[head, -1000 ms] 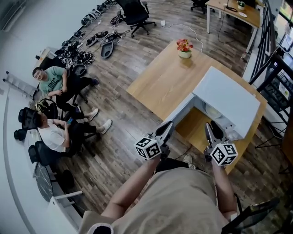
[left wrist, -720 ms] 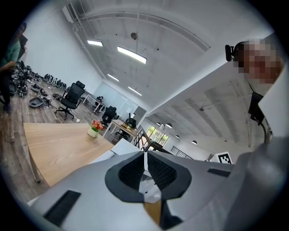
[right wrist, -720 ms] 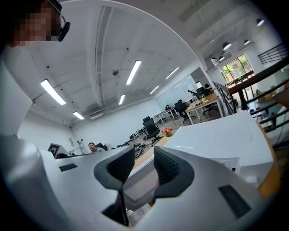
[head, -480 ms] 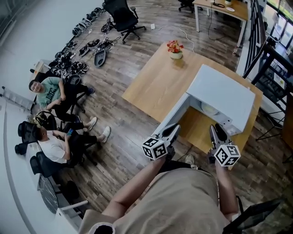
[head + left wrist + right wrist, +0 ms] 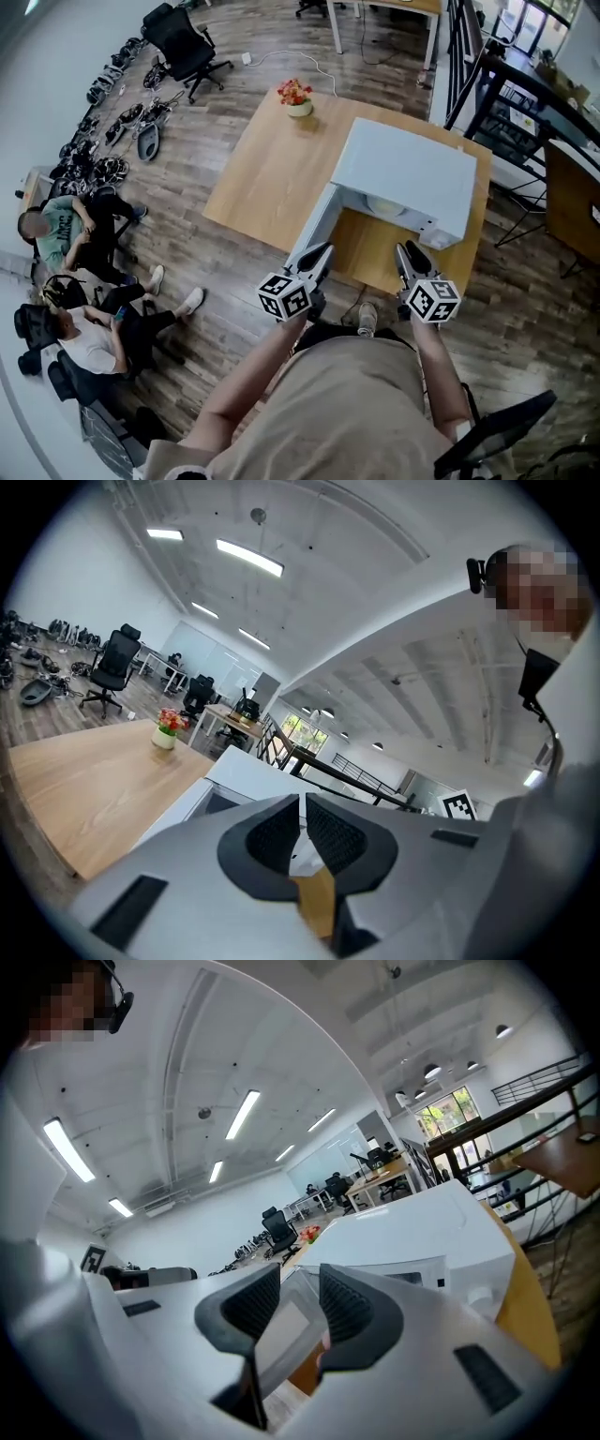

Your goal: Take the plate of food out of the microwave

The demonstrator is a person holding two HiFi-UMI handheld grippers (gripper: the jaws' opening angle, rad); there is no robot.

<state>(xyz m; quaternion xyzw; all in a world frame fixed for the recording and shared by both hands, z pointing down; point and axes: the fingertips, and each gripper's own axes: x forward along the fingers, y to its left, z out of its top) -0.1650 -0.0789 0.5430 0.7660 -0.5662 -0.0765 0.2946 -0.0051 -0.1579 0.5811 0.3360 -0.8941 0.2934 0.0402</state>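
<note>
1. My left gripper (image 5: pixel 302 801) has its jaws clenched to a hairline slit, with nothing between them.
2. My right gripper (image 5: pixel 300 1275) has its jaws released and standing apart. They grasp nothing; only the microwave's door shows through the gap, farther off.
3. In the head view both grippers sit low in the middle of the frame, side by side, just short of the near edge of the light wooden desk (image 5: pixel 272 169). Each points up-frame toward the microwave.
4. The boxy white microwave (image 5: pixel 412 169) stands on the right part of the desk. Its white door with a dark window (image 5: pixel 314 227) is swung open toward the left gripper.
5. The pale round plate (image 5: pixel 384 207) lies inside the open cavity, above and between my two grippers in the frame. Neither touches it. I cannot make out the food on it.
6. A small white pot of red flowers (image 5: pixel 297 97) stands at the desk's far corner, in the upper middle of the frame.
7. Two seated people are at the left edge on the wood-plank floor (image 5: pixel 216 291), and a black office chair (image 5: pixel 187 42) is at upper left.
</note>
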